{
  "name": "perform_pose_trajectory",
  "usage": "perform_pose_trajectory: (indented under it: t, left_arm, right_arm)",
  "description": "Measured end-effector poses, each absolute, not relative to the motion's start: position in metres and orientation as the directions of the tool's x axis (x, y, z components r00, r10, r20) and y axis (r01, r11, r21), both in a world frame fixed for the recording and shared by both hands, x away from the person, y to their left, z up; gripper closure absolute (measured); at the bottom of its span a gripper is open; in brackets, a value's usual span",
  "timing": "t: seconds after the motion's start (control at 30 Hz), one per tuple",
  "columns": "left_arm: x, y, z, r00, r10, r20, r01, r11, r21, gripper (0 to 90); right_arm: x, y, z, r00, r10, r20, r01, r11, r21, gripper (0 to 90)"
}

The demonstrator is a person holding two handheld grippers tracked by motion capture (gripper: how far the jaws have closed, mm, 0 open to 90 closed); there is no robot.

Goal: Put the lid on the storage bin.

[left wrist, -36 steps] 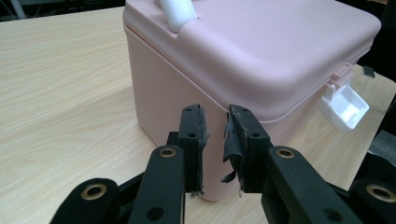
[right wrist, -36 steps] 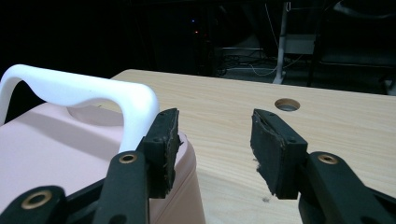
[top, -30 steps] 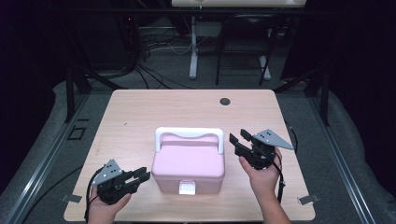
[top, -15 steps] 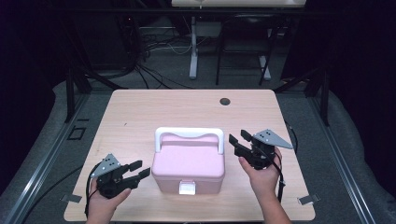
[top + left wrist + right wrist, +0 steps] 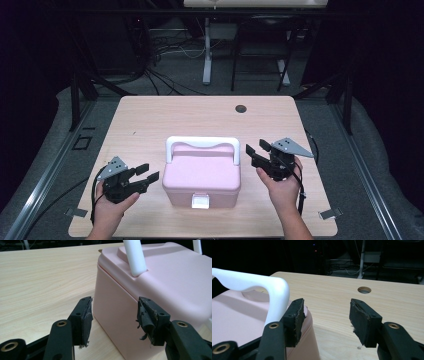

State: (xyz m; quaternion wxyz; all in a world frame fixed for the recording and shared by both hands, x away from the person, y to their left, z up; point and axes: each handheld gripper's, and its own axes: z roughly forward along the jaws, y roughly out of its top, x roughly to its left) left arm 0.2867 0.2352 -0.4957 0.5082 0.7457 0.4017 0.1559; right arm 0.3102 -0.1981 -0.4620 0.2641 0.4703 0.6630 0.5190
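Observation:
A pink box (image 5: 202, 175) with a white handle (image 5: 202, 144) and a white front latch (image 5: 200, 201) stands shut in the middle of the table. My left gripper (image 5: 148, 172) is just left of the box, level with its side, and is open. Its jaws have just been opening, with nothing between them. In the left gripper view the box's near corner (image 5: 117, 312) lies just beyond the left gripper (image 5: 113, 317). My right gripper (image 5: 255, 148) is open by the handle's right end, its jaws also just opening and empty. The handle (image 5: 262, 282) curves past the right gripper (image 5: 325, 317).
The light wooden table (image 5: 150, 125) has a round cable hole (image 5: 241, 108) near its far edge. Behind the table, a stand leg (image 5: 206, 55) and cables lie on the dark floor. Metal rails run along both sides.
The left gripper's jaws have spread wide and the hand has drawn a little left, away from the box. The right gripper's jaws have opened slightly; that hand stayed put.

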Motion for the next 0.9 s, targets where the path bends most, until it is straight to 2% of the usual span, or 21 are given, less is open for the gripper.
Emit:
perform_pose_trajectory:
  t: [0.23, 0.9]
  left_arm:
    - [0.303, 0.233, -0.493, 0.607, 0.783, -0.136, 0.431, -0.181, 0.884, 45.7]
    - [0.335, 0.240, -0.507, 0.531, 0.826, -0.188, 0.507, -0.132, 0.852, 45.5]
  right_arm:
    - [0.312, -0.198, -0.463, -0.416, 0.900, 0.133, 0.357, 0.027, 0.934, 44.6]
    - [0.300, -0.218, -0.479, -0.385, 0.916, 0.110, 0.393, 0.055, 0.918, 44.6]
